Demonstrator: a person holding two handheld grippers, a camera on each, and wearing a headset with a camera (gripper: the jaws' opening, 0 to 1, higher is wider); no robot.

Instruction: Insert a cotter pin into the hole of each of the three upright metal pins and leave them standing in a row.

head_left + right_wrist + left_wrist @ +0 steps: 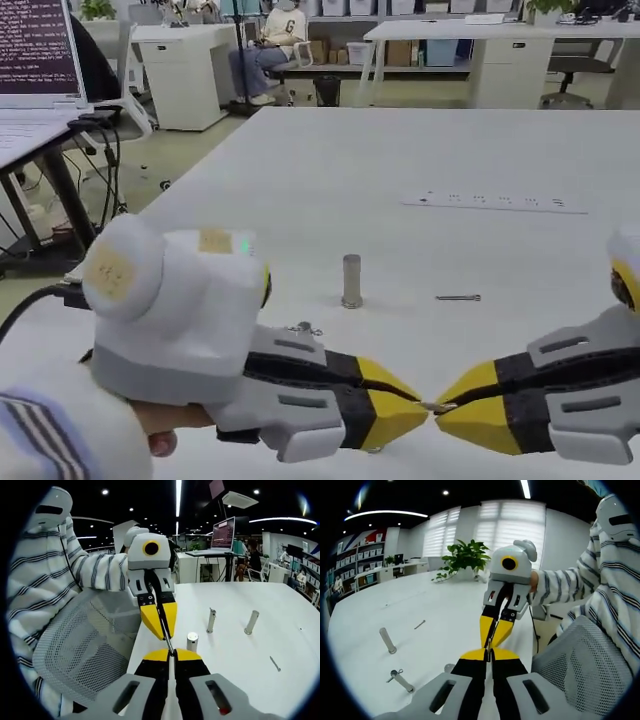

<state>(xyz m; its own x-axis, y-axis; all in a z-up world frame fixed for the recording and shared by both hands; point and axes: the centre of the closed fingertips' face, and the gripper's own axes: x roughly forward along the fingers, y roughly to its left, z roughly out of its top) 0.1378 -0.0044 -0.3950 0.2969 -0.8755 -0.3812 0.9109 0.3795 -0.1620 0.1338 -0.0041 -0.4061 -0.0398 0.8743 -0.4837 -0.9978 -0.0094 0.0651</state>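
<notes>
The left gripper (412, 406) has a rounded white housing with a pale yellow patch on its round cap, another on top, and a small green light beside it. Slotted grey carriers lead to black arms and yellow-tipped jaws. A black cable (35, 303) leaves its rear. The right gripper (450, 408) has the same grey, black and yellow parts; a small red spot on its grey carrier in the right gripper view may be a light. The person wears a white sleeve (45, 435) with dark stripes and a white headset (50, 505).
</notes>
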